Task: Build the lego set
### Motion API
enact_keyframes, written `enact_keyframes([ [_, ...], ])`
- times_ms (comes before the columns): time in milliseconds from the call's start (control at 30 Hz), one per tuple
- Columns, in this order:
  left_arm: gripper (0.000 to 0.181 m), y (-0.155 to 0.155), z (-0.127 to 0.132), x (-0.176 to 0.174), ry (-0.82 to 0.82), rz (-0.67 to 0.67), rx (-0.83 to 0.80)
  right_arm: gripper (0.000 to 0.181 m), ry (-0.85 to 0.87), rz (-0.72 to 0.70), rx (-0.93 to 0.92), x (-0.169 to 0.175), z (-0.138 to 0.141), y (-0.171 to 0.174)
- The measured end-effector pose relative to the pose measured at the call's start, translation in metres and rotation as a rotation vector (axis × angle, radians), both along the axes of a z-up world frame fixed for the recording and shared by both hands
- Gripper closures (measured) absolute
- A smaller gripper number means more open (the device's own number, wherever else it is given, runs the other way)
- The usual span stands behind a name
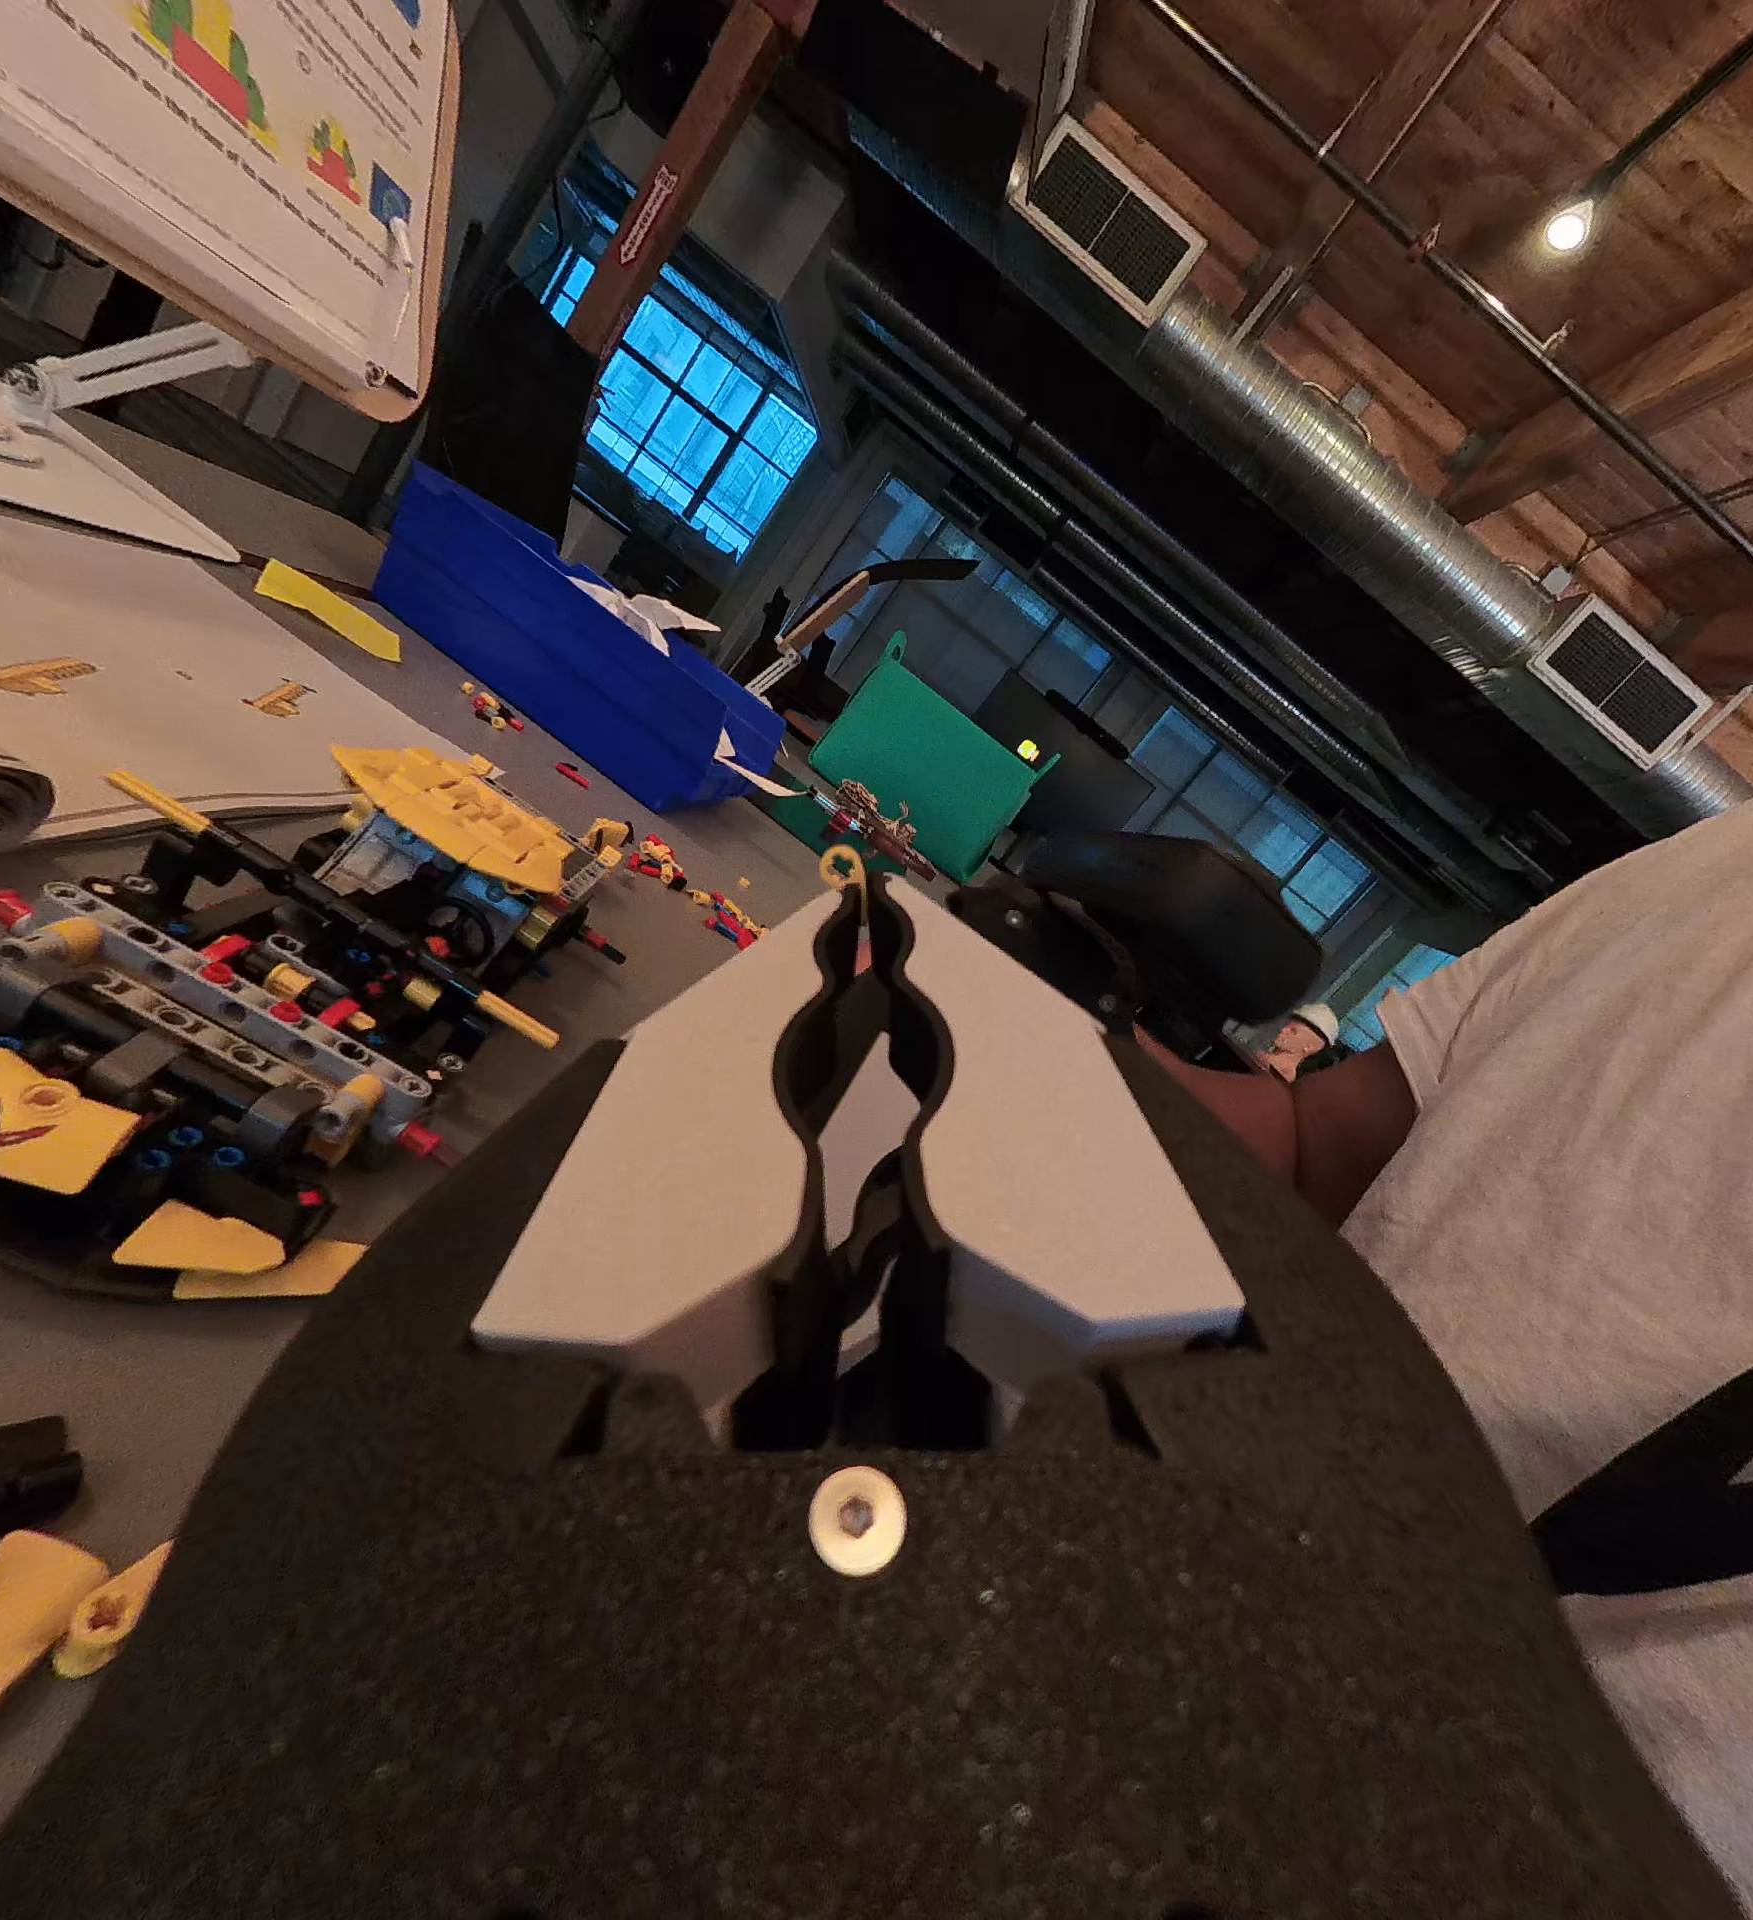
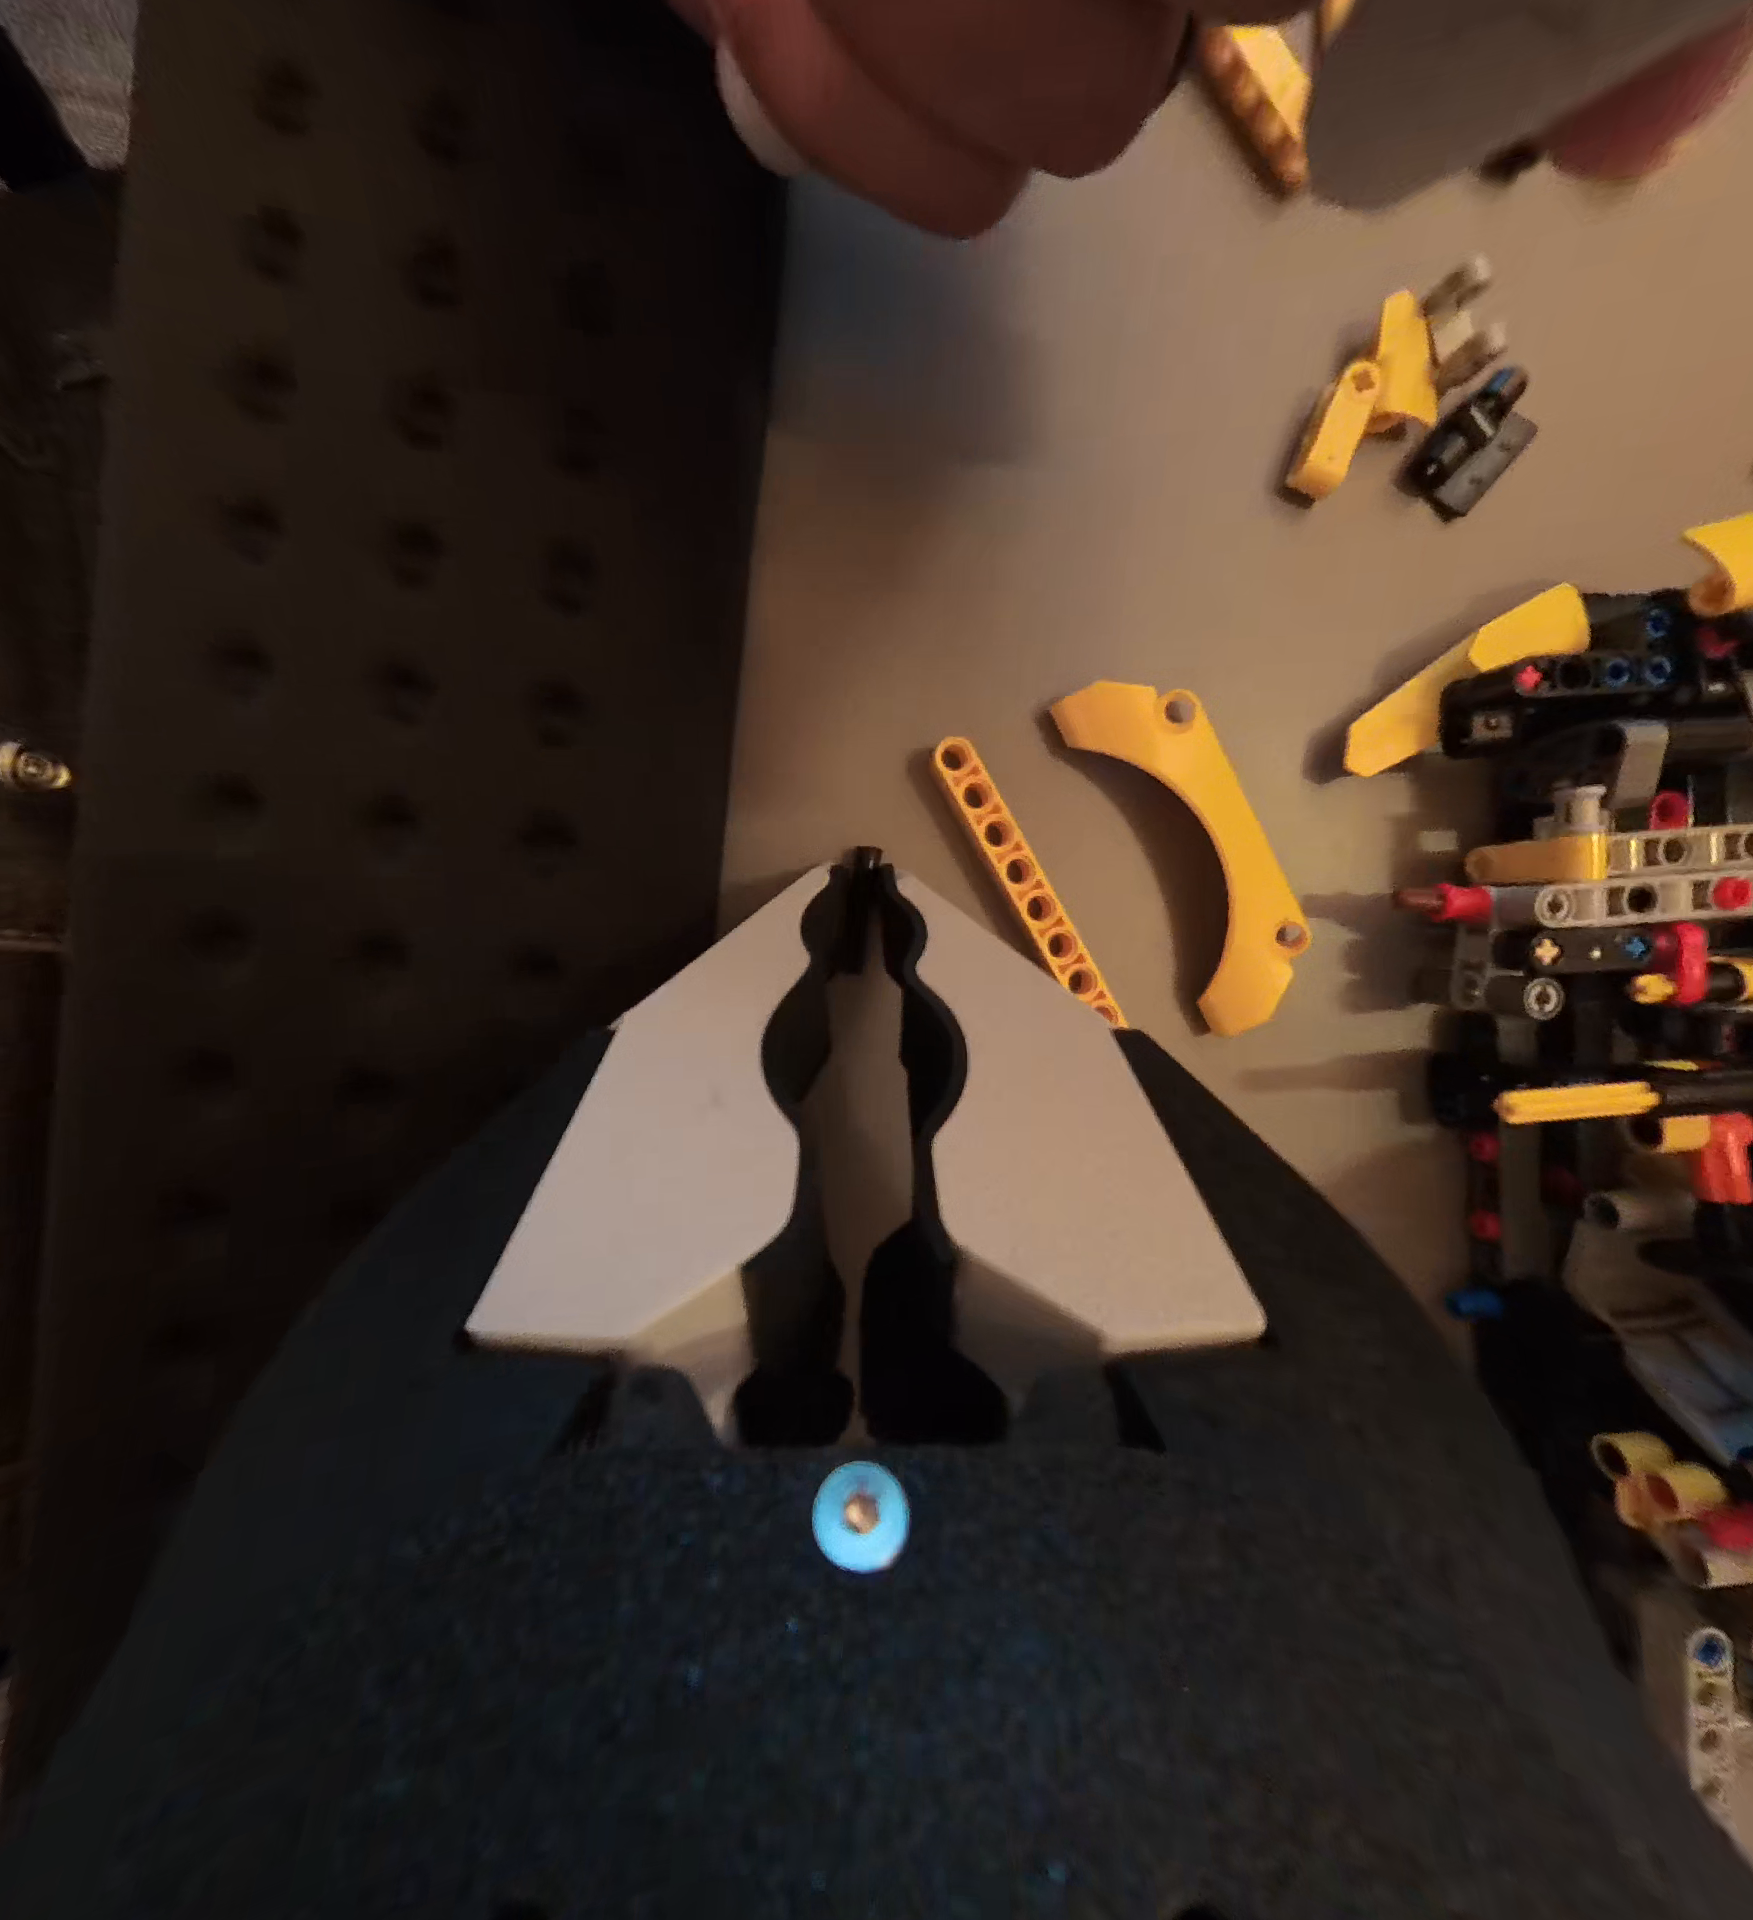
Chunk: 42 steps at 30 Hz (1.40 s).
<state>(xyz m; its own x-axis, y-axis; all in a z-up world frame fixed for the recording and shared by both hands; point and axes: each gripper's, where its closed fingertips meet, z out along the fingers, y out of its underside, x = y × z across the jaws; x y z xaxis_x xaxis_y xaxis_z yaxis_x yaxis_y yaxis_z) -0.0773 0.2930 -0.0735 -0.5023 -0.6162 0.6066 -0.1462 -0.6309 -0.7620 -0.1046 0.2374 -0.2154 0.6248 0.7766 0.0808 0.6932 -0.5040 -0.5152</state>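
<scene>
Pinching down now: a small yellow piece (image 1: 844,871) is being held at the very tip of the left claw (image 1: 864,902), jaws nearly closed on it, raised above the counter (image 1: 643,935). A short black pin (image 2: 861,906) is being gripped by the right claw (image 2: 864,891), tips almost shut, over the counter edge. The half-built model (image 1: 259,987), yellow w/ grey beams, is sitting on the counter to the left, well apart from both claws. A yellow holed beam (image 2: 1023,883) & a curved yellow panel (image 2: 1199,852) are lying just beside the right claw. Judged step: pin being mated w/ the yellow piece; axes should be lined up first, pressure kept light so neither part is flicked out. An instruction sheet (image 1: 259,156) is being seen upper left; its print isn't being repeated. No brand marks are being made out.
</scene>
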Motion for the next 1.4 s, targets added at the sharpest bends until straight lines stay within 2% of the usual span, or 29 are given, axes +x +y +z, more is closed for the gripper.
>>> enact_keyframes([
  [67,0.18,0.003,0.002,-0.001,-0.009,0.005,-0.021,0.176,0.082,-0.057,0.008,0.003,0.008,0.005],
  [100,0.18,0.005,0.004,-0.002,-0.019,0.004,-0.043,0.177,0.187,-0.094,0.053,0.002,0.024,0.012],
  [167,0.18,0.011,0.01,-0.005,-0.053,-0.003,-0.111,0.177,0.437,-0.196,0.232,0.007,0.076,0.033],
  [233,0.18,0.016,0.019,-0.01,-0.105,-0.026,-0.194,0.177,0.753,-0.258,0.448,0.015,0.14,0.047],
  [267,0.181,0.017,0.022,-0.012,-0.126,-0.037,-0.226,0.177,0.898,-0.296,0.52,0.02,0.163,0.052],
  [333,0.181,0.018,0.026,-0.014,-0.147,-0.054,-0.254,0.177,1.131,-0.3,0.559,0.02,0.188,0.056],
  [467,0.181,0.006,0.028,-0.016,-0.159,-0.092,-0.219,0.177,1.277,-0.365,0.592,0.022,0.197,0.074],
  [533,0.181,-0.001,0.028,-0.016,-0.156,-0.1,-0.175,0.177,1.323,-0.349,0.525,0.013,0.194,0.08],
  [633,0.181,-0.009,0.026,-0.015,-0.149,-0.113,-0.122,0.177,1.321,-0.35,0.465,0.006,0.185,0.085],
  [767,0.181,-0.005,0.027,-0.015,-0.158,-0.091,-0.129,0.177,1.325,-0.354,0.418,0.005,0.178,0.082],
  [1200,0.181,0.004,0.029,-0.017,-0.169,-0.061,-0.152,0.177,1.313,-0.346,0.43,0.011,0.177,0.073],
  [1400,0.181,0.004,0.03,-0.017,-0.171,-0.071,-0.168,0.177,1.237,-0.322,0.492,0.011,0.176,0.07],
])
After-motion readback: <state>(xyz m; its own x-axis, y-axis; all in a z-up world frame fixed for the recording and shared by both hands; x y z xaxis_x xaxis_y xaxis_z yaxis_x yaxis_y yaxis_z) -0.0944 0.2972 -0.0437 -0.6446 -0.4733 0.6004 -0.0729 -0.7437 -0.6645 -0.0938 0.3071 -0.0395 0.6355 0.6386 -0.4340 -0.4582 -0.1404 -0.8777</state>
